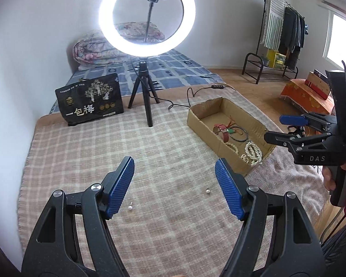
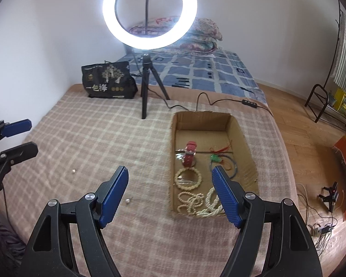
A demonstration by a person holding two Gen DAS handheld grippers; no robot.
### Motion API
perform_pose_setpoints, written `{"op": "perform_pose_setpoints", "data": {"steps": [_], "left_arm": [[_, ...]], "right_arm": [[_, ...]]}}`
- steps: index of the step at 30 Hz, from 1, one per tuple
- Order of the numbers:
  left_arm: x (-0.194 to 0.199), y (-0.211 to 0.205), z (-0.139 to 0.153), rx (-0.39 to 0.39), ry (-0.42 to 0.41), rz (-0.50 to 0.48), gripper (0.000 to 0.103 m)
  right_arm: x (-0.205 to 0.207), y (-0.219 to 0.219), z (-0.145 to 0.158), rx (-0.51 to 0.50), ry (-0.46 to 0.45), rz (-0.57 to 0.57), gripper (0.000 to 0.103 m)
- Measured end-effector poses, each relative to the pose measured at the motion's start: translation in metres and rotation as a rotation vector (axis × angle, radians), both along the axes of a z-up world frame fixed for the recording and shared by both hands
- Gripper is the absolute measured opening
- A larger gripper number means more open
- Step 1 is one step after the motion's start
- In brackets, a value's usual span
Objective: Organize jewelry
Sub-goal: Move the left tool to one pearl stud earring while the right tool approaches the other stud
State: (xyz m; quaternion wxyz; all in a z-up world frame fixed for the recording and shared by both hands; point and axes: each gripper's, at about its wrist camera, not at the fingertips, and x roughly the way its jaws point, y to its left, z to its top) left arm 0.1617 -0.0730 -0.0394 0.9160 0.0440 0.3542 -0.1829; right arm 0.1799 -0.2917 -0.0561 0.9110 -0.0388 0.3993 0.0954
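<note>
Both grippers empty above the checked blanket (image 1: 80,152)

The left gripper (image 1: 174,184) and right gripper (image 2: 169,190) stood released, holding nothing. Two pearl earrings (image 1: 130,207) lay loose on the blanket; necklaces and bracelets sat inside the cardboard box (image 2: 240,129).

Cardboard box (image 2: 240,136) on blanket (image 2: 92,138), right side; watch (image 2: 189,153), bangle (image 2: 230,167), bead bracelet (image 2: 188,180), pearl necklace (image 2: 200,205) in it. 2 earrings (image 1: 130,207) (image 1: 207,191) on blanket, left of box. Tripod ring light (image 2: 147,87) behind, bag (image 2: 108,82) to its left.
</note>
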Motion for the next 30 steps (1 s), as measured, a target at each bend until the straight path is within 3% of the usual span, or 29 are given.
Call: {"op": "perform_pose_setpoints", "data": {"steps": [12, 16, 19, 30], "left_arm": [[0.003, 0.041, -0.023, 0.011, 0.03, 0.072, 0.075], [0.012, 0.061, -0.036, -0.03, 0.083, 0.089, 0.075], [0.014, 0.067, -0.049, -0.053, 0.139, 0.044, 0.075], [0.017, 0.07, -0.107, 0.026, 0.222, 0.02, 0.072]], "right_arm": [[-0.031, 0.04, -0.027, -0.032, 0.008, 0.087, 0.075], [-0.037, 0.049, -0.047, -0.025, 0.046, 0.137, 0.075], [-0.036, 0.055, -0.065, -0.043, 0.085, 0.158, 0.075], [-0.023, 0.063, -0.11, 0.033, 0.172, 0.147, 0.074]]}}
